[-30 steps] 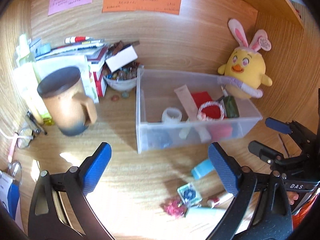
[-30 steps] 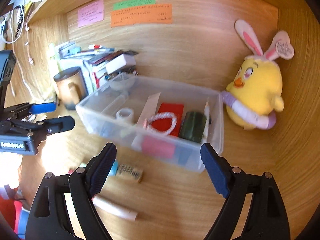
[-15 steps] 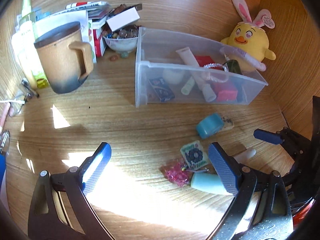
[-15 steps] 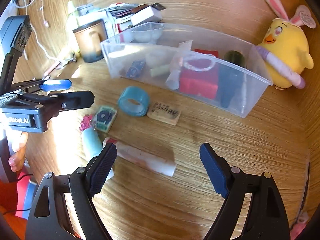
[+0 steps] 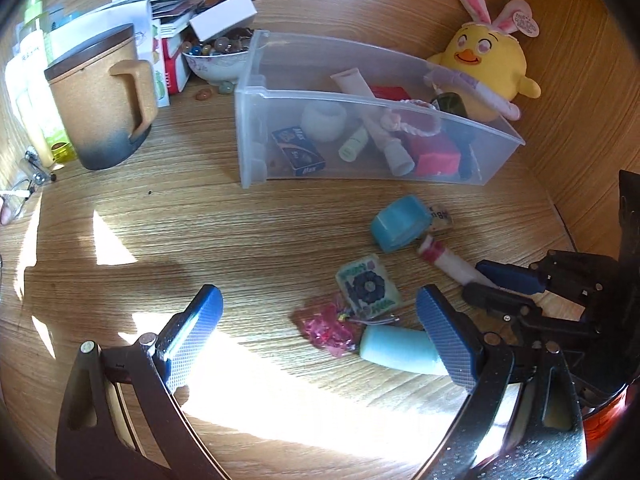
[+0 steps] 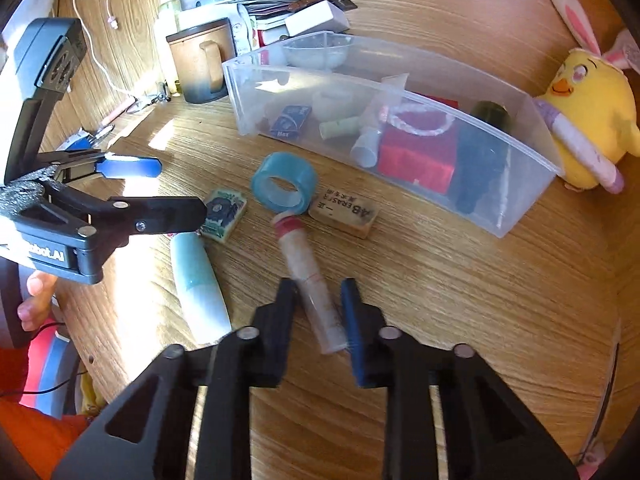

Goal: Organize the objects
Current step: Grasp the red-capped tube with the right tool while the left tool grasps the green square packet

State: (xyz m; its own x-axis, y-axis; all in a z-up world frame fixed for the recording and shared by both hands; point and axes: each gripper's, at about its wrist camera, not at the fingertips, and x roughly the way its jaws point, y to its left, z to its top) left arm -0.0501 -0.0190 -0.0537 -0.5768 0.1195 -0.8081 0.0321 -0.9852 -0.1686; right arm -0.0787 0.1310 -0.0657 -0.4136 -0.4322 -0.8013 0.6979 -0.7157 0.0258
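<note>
right gripper (image 6: 318,300): jaws closing on white tube (image 6: 308,276) lying on worktop (image 6: 440,280) | left gripper (image 5: 316,320): jaws wide apart, holding nothing

I'm at a home desk nook: wood-grain desktop (image 5: 248,232), tan ceramic mug (image 5: 100,100), yellow plush chick (image 5: 486,64), stacked papers (image 5: 160,4).

- The right gripper (image 6: 318,308) has descended to the desk (image 6: 460,280); its jaws, formerly wide apart, are closing around the white tube (image 6: 308,276).
- The left gripper (image 5: 316,336) has lowered toward the desk, jaws unchanged in spread, one finger over the pale blue bottle (image 5: 396,350).
</note>
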